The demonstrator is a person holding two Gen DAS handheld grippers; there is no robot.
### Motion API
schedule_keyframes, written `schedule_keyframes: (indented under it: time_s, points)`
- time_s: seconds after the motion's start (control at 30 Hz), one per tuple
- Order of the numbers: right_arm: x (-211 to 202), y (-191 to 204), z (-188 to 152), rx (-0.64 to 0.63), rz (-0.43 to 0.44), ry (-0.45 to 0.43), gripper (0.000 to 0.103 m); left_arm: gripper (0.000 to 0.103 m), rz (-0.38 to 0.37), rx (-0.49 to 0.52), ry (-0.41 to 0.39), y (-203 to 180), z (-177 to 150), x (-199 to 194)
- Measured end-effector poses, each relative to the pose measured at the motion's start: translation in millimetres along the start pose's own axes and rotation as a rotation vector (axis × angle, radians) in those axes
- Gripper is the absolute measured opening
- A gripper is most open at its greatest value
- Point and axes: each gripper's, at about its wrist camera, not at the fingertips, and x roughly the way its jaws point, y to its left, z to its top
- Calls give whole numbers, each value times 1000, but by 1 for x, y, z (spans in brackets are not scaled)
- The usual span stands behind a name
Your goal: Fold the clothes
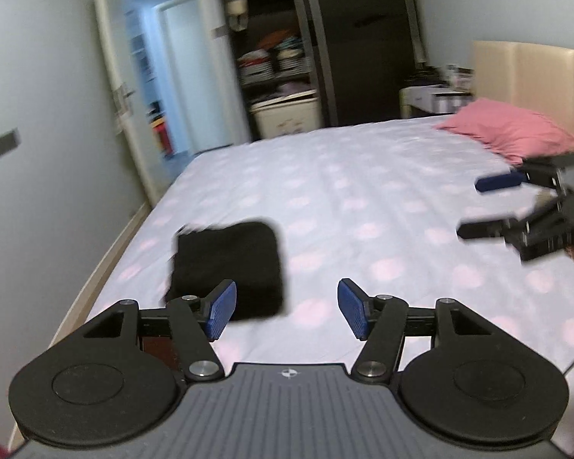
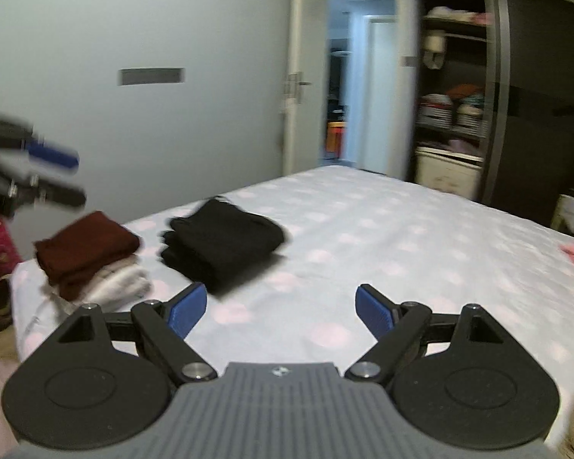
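1. You are working over a wide bed covered in a pale lilac sheet with faint pink blotches (image 1: pixel 363 191), which is filling most of both wrist views and stretching away toward the far wall.
2. A dark wardrobe with open shelves of stacked clothes (image 2: pixel 463 107) is standing past the far end of the bed, beside an open white doorway (image 2: pixel 359 76).
3. A pink fabric pillow (image 1: pixel 512 130) is lying at the head of the bed, against a cream padded headboard (image 1: pixel 532 72).
4. The folded black garment, a squarish soft bundle (image 2: pixel 222 244), is resting flat on the sheet near the bed's left edge, and nothing is touching it.
5. A folded maroon knit garment (image 2: pixel 84 248) is sitting on top of a small stack of pale folded cloth (image 2: pixel 122 283) at the corner of the bed, just beside the black bundle and apart from it.
6. You are holding your left gripper (image 1: pixel 286 308) above the sheet with its blue ribbed pads spread wide, gripping nothing; the black bundle is lying just beyond its left finger.
7. You are holding your right gripper (image 2: pixel 282 311) in the air as well, its blue pads parted wide around nothing but sheet, with the black bundle ahead and to the left.
8. Both views are blurring, so fine detail on the cloth is hard to tell.
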Motion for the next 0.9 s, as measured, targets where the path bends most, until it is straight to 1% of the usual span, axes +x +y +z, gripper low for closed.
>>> schedule_keyframes:
  time_s: [0.07,0.1,0.13,0.2,0.3,0.33,0.4,0.5,0.6,0.7,0.77,0.83,0.9]
  points:
    - [-28,-13,-15,14,-72,-30,87,61,-10,83,-27,-32,18,-2]
    - [-38,-18,-22,25,-94,-39,87,62,-9,126,-43,-47,25,-4]
    - [-47,-22,-30,37,-115,-48,87,62,-26,158,-54,-62,32,-5]
    - [-67,-31,-43,83,-140,-56,88,62,-98,187,-66,-88,45,-11]
    - [-89,-38,-58,153,-171,-78,89,65,-119,222,-105,-124,57,-19]
    - [-95,-38,-63,171,-172,-86,90,66,-131,220,-112,-133,58,-20]
    - [-103,-37,-72,201,-172,-98,90,68,-173,185,-119,-150,57,-22]
    - [-109,-34,-85,266,-178,-80,90,69,-195,138,-131,-170,47,-28]
    - [-108,-27,-91,304,-186,-29,90,75,-174,92,-153,-184,30,-35]
    - [-111,-18,-90,306,-199,-24,90,75,-165,53,-161,-194,13,-50]
    - [-115,-14,-90,317,-211,-50,92,75,-163,25,-151,-200,-1,-54]
    - [-118,-9,-94,337,-244,-71,93,76,-154,-16,-139,-200,-12,-61]
    - [-117,-2,-100,345,-272,-69,93,76,-143,-75,-130,-196,-25,-63]
